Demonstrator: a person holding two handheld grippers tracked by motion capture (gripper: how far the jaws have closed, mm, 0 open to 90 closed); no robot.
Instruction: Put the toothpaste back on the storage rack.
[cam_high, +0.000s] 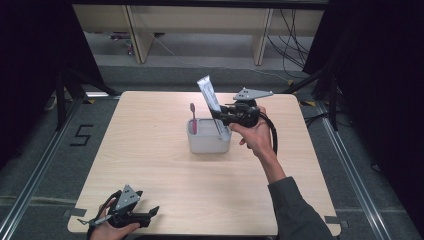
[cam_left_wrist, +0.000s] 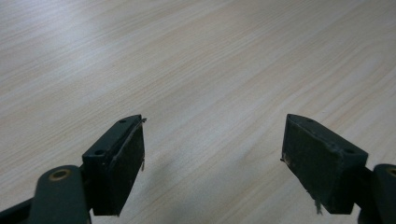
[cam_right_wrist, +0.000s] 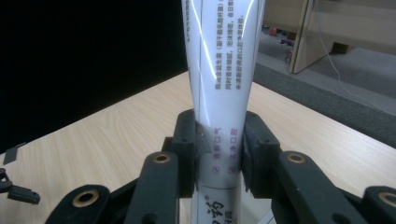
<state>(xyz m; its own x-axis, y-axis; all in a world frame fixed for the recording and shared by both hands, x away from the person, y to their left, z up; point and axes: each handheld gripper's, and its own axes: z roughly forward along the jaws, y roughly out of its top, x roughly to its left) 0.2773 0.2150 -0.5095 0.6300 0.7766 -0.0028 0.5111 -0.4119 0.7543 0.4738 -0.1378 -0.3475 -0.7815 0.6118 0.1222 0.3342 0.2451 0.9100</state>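
Gripping a white toothpaste tube (cam_high: 209, 95) low on its body, the right gripper (cam_high: 223, 116) holds it over the right end of the grey cup (cam_high: 209, 142) near the middle of the table (cam_high: 150, 165). In the right gripper view the two pads press on both sides of the tube (cam_right_wrist: 219, 93), which rises upright between them; from above it leans toward the far left, its flat crimped end uppermost. Its lower end seems to be just inside the cup or at its rim, but the hand hides the exact spot. A pink toothbrush (cam_high: 193, 119) stands in the left part of the cup.

The left gripper (cam_high: 150, 214) rests at the near left edge of the table, its jaws wide apart with only bare wood (cam_left_wrist: 210, 70) between them.

The risks, as I judge them: the tube is smooth and soft, so it could slide through the pads or buckle. If it is let go while leaning, its weight could tip it out over the rim or tilt the light cup. A sideways swing could also knock the toothbrush.
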